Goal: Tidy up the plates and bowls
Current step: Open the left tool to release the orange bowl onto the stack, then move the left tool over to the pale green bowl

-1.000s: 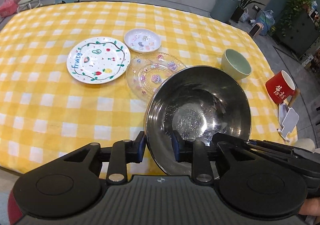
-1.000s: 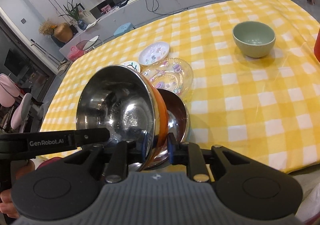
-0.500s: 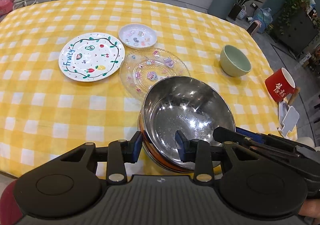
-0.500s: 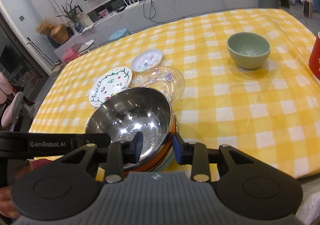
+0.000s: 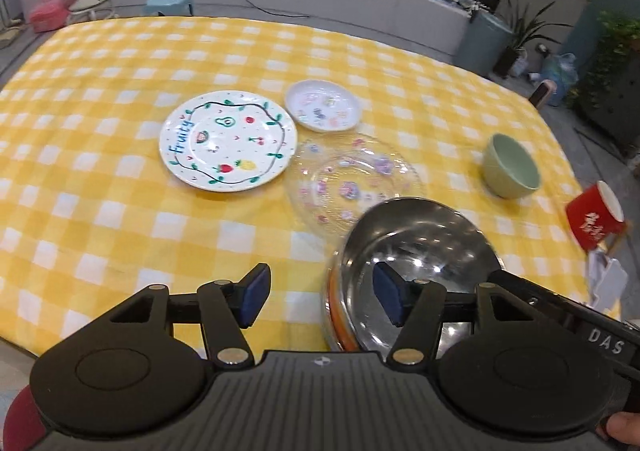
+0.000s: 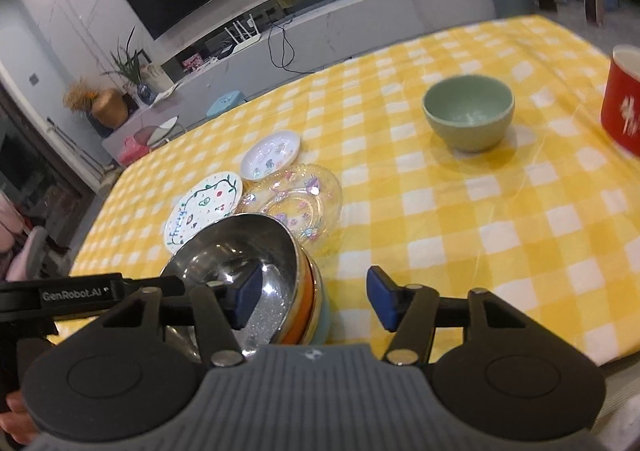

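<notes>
A steel bowl (image 5: 416,247) (image 6: 240,263) sits nested in a stack of bowls near the table's front edge. My left gripper (image 5: 320,297) is open and empty, its right finger over the bowl. My right gripper (image 6: 312,297) is open and empty, its left finger over the bowl. A white "Fruity" plate (image 5: 228,141) (image 6: 204,207), a small white dish (image 5: 322,111) (image 6: 270,155) and a clear glass plate (image 5: 352,181) (image 6: 300,203) lie close together. A green bowl (image 5: 512,171) (image 6: 468,113) stands apart to the right.
A red mug (image 5: 594,219) (image 6: 624,121) stands at the table's right edge. The yellow checked tablecloth (image 5: 100,171) covers the table. A white holder (image 5: 608,283) sits by the right front corner. Stools and a counter are behind the table.
Both grippers lowered the steel bowl onto the stack, then opened and let it go. Both have drawn back and spread apart.
</notes>
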`<state>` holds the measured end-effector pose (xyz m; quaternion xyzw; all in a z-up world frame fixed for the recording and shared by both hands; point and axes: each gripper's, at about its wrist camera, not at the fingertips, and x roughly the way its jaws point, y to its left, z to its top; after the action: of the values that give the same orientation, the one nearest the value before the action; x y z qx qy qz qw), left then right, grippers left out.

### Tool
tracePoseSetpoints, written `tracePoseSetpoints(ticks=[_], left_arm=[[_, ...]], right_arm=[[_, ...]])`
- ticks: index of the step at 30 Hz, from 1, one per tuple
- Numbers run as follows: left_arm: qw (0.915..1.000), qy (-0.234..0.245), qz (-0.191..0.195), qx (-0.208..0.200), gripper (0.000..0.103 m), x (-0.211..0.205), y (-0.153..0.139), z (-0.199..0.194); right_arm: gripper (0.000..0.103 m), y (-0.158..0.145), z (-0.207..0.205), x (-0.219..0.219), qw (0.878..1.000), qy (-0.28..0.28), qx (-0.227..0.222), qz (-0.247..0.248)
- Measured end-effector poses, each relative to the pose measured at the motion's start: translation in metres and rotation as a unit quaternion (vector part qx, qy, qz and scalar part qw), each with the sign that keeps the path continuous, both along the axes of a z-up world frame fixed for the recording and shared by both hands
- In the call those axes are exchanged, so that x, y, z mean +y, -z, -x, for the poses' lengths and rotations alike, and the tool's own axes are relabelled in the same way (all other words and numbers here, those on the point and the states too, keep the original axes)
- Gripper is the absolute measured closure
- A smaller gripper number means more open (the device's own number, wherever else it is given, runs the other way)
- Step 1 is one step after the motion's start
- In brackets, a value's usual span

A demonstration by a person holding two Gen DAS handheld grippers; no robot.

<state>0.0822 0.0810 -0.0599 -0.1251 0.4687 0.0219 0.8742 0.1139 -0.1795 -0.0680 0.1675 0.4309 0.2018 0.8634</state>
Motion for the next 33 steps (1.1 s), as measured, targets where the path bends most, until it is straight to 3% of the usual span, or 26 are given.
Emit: tracePoseSetpoints(ticks=[3,7,11,12,15,20,27,33], left_arm=[[0.9998,0.007,-0.015,-0.008,0.027,-0.002,0.002,-0.001],[0.9994,0.013,-0.032,-0.011,0.026,-0.006,0.007,-0.003],[0.9958,0.017,-0.089,0.009,0.025,-0.014,0.016,-0.006],[0.9946,0.016,-0.101,0.022,0.020,-0.015,0.019,-0.007],[0.9946,0.023,-0.098,0.027,0.017,-0.014,0.024,-0.006],[0.9951,0.019,-0.093,0.027,0.013,-0.012,0.024,-0.005],[0.9975,0.010,-0.059,0.037,0.012,-0.003,0.027,-0.007],[0.9975,-0.001,-0.067,0.022,0.012,-0.002,0.024,-0.005]], right_arm=[[0.045,0.008,-0.004,-0.002,1.000,0.004,0.010,-0.020],[0.045,0.015,-0.011,-0.002,0.999,0.010,0.019,-0.029],[0.044,0.020,-0.012,0.001,1.000,-0.004,0.025,-0.011],[0.044,0.020,-0.011,0.003,1.000,-0.012,0.022,-0.002],[0.041,0.023,-0.009,0.005,1.000,-0.017,0.011,0.018],[0.037,0.029,-0.011,0.005,0.999,-0.026,0.025,0.009],[0.035,0.031,-0.011,0.007,0.999,-0.025,0.028,0.018],[0.035,0.026,-0.010,0.006,0.999,-0.028,0.023,0.010]])
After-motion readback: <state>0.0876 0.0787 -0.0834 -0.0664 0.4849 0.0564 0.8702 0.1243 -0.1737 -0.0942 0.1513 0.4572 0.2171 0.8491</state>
